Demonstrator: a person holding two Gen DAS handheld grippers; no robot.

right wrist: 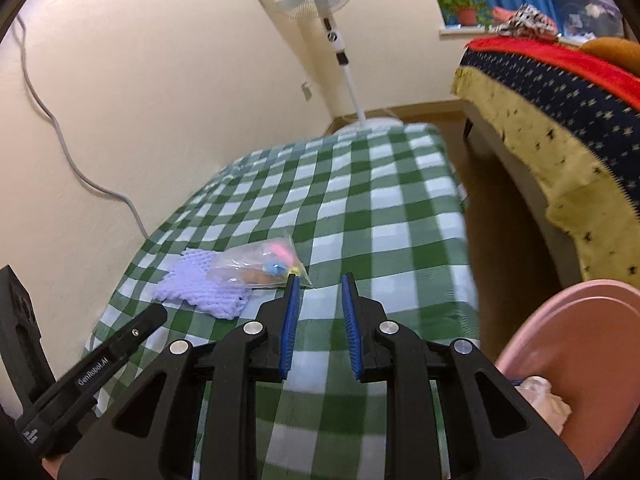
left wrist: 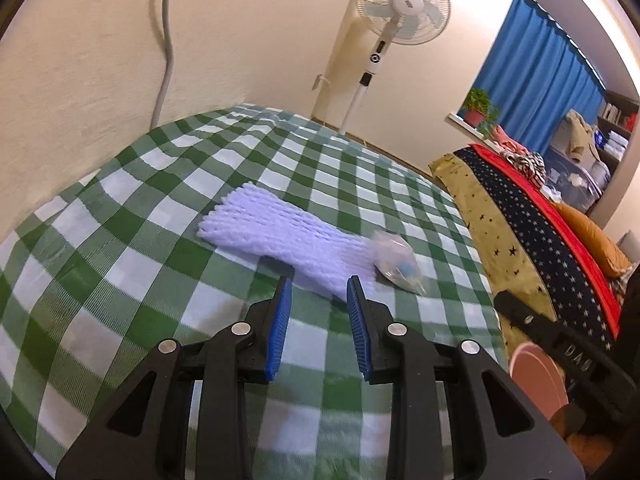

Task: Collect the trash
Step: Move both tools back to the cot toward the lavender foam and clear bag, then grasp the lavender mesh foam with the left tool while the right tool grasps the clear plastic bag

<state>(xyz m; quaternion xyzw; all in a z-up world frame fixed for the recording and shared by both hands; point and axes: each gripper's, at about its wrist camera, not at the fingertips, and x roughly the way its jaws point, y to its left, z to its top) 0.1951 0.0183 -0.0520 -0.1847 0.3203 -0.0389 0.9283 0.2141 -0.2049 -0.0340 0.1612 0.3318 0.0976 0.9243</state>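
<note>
2 pieces of trash lie on the table (right wrist: 400, 216): a foam net (left wrist: 280, 236) and, touching its end nearer the bed (right wrist: 560, 128), a clear plastic bag (right wrist: 260, 266). The left gripper (left wrist: 318, 292) hovers just short of the foam net, fingers apart, empty. The right gripper (right wrist: 320, 292) is beside the bag, fingers apart, empty. Straddle each item fully before closing. The pink bin (right wrist: 576, 340) waits beside the table.

A white pedestal fan (left wrist: 404, 4) stands against the cream wall beside a green-and-white checked tablecloth (left wrist: 168, 208), a grey cable (right wrist: 60, 136) hangs down that wall, and a star-patterned bedspread (right wrist: 560, 120) lies below a potted plant (left wrist: 478, 106) and blue curtains (left wrist: 548, 76).
</note>
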